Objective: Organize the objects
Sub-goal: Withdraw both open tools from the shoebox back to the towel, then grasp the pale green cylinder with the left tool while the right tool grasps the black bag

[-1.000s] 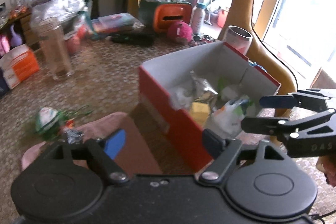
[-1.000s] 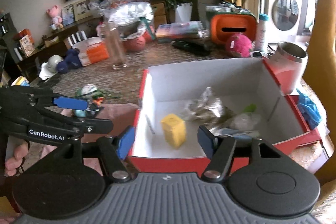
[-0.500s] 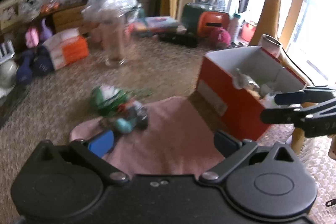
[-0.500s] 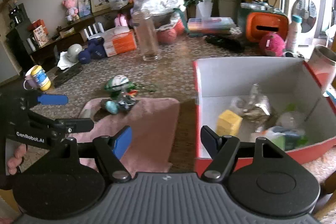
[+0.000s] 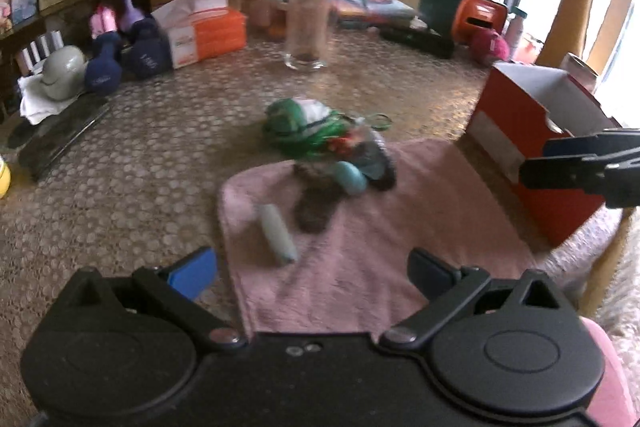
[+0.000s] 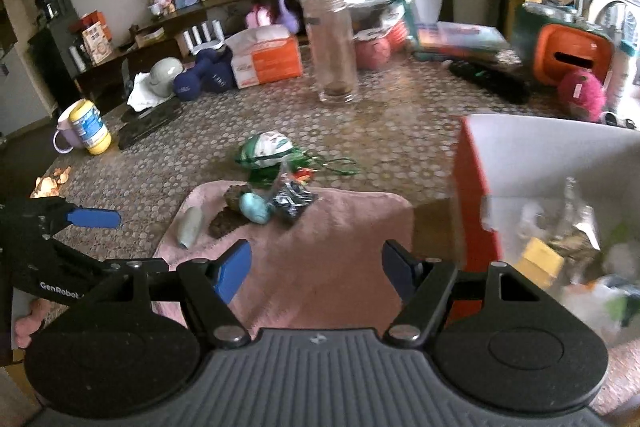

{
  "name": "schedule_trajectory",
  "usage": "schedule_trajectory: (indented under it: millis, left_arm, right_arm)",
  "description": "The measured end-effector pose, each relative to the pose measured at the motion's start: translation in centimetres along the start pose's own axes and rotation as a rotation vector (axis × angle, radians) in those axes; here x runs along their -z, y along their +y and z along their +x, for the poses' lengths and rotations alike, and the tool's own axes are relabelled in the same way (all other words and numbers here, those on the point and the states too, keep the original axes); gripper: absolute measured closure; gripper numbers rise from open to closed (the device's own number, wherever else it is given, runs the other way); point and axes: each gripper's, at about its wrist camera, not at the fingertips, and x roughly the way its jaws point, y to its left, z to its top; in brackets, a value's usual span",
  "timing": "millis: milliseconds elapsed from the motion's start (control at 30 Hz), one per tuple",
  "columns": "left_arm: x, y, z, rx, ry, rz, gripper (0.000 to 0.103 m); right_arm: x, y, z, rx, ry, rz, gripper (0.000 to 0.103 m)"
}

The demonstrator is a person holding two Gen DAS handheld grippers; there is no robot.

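A pink towel [image 5: 360,239] of soft, fuzzy cloth lies flat on the bench [image 5: 140,163], at the centre of both views. On its upper part sits a small heap: a smooth turquoise egg shape [image 6: 255,207], a dark crinkled packet [image 6: 293,200] and a brown, rough lump [image 5: 316,207]. A pale grey-green tube [image 5: 277,233], a slim cylinder, lies apart from the heap on the towel's left part. Just beyond the towel's upper edge rests a green and white bundle [image 6: 266,149] with thin green cords trailing to the right.

At the right of both frames stands a red cardboard box [image 6: 474,203], open-topped and white inside, its near corner just beside the towel. It holds a yellow block [image 6: 540,261], crumpled silvery foil [image 6: 576,215] and pale plastic wrappings, blurred at the lower right.

The left tongs [image 5: 316,267] are spread wide over the lower part of the towel with nothing between them; their jaws have just been opening. The right tongs [image 6: 316,267] are partly spread above the towel, also pinching nothing.

Farther back, in the upper middle, a tall clear glass jar [image 6: 334,59] stands upright on the patterned bench. To its left are an orange and white tissue box [image 5: 200,31] and dark blue dumbbells [image 5: 128,63].
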Motion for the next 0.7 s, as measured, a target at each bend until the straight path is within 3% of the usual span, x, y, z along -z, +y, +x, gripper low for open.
schedule_trajectory:
  millis: [700]
  left_arm:
    - [-0.3, 2.9, 4.7, -0.046, -0.010, -0.091, 0.005]
  right_arm:
    - [-4.6, 1.7, 11.2, 0.008, 0.087, 0.081, 0.031]
